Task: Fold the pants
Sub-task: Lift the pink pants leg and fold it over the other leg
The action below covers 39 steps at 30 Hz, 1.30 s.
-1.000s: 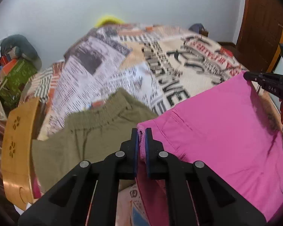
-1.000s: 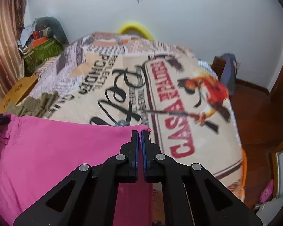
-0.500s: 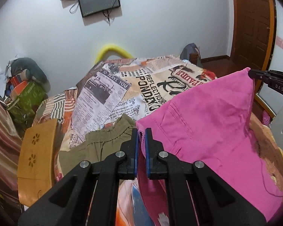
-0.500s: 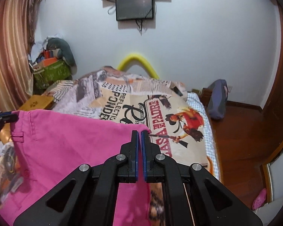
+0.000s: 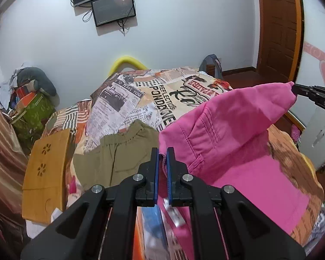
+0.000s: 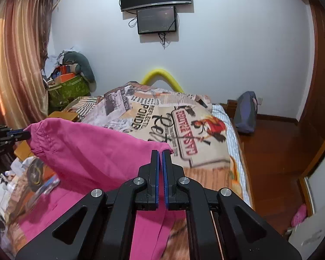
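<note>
The left gripper (image 5: 161, 156) and right gripper (image 6: 160, 158) each have fingers clamped on a corner of the pink pants (image 5: 231, 143), holding them stretched above the bed's (image 6: 162, 117) near edge, probably to straighten them for folding.

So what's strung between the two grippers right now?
The pink pants: one top corner pinched in the left gripper, the other in the right gripper, cloth stretched between them above the bedspread. Both wrist views show it.
</note>
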Motion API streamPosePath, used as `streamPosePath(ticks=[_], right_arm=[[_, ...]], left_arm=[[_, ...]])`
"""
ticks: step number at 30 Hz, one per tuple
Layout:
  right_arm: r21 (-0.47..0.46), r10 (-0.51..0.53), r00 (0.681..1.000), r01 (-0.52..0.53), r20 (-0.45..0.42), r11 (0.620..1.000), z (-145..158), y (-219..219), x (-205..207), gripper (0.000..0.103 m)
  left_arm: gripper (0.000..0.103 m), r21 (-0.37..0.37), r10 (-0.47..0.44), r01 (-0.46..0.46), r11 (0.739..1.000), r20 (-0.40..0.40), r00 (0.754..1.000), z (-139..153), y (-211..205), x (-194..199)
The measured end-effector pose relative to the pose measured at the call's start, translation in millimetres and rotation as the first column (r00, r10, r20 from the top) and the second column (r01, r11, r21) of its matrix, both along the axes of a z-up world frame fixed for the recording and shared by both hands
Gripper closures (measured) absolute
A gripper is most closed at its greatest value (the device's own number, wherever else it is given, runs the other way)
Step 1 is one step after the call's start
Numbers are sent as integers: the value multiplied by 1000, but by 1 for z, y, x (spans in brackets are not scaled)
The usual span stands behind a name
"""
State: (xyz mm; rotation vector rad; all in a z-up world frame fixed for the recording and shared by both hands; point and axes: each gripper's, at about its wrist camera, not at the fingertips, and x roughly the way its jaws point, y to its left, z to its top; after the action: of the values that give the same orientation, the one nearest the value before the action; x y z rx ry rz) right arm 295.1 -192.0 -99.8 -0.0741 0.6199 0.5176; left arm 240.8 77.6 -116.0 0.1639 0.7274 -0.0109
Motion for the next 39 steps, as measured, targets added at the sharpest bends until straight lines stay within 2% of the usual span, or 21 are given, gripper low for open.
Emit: streamPosePath(ticks=[4, 12, 19, 23, 26, 30, 35, 38, 39], right_arm=[[-35, 9, 1000, -9, -17, 999, -11, -5, -24, 100], [-24, 15, 996, -17, -84, 1000, -38, -17, -70, 100], [-105, 1, 989, -17, -146, 994, -80, -21, -101, 100], [-90, -20, 980, 2, -198, 996, -94, -28, -109, 100], [-79, -32, 975, 15, -219, 997, -99, -34, -119, 100], [-111, -37, 973, 12, -227, 994, -101, -34, -132, 100], [-76, -27, 973, 10, -228, 997, -90, -34, -135, 99], [-29, 7, 974, -14, -225, 999, -79, -28, -135, 90], [-23, 16, 975, -22, -220, 999, -78, -24, -135, 85]], left_arm=[[97, 43, -16, 16, 999, -8, 1000, -14, -10, -28], [97, 28, -32, 34, 999, -50, 998, -51, -17, -82], [97, 73, -46, 54, 996, -108, 993, -88, -29, -115], [97, 29, -28, 32, 999, -136, 990, -98, -24, -121], [97, 0, -7, 7, 1000, -152, 988, -104, -18, -126], [97, 19, 11, -9, 1000, -133, 991, -104, -13, -137], [96, 25, -9, 11, 1000, -99, 995, -88, -14, -142], [89, 9, -34, 35, 999, -86, 996, -81, -20, -138], [83, 1, -48, 48, 999, -85, 995, -80, -23, -136]])
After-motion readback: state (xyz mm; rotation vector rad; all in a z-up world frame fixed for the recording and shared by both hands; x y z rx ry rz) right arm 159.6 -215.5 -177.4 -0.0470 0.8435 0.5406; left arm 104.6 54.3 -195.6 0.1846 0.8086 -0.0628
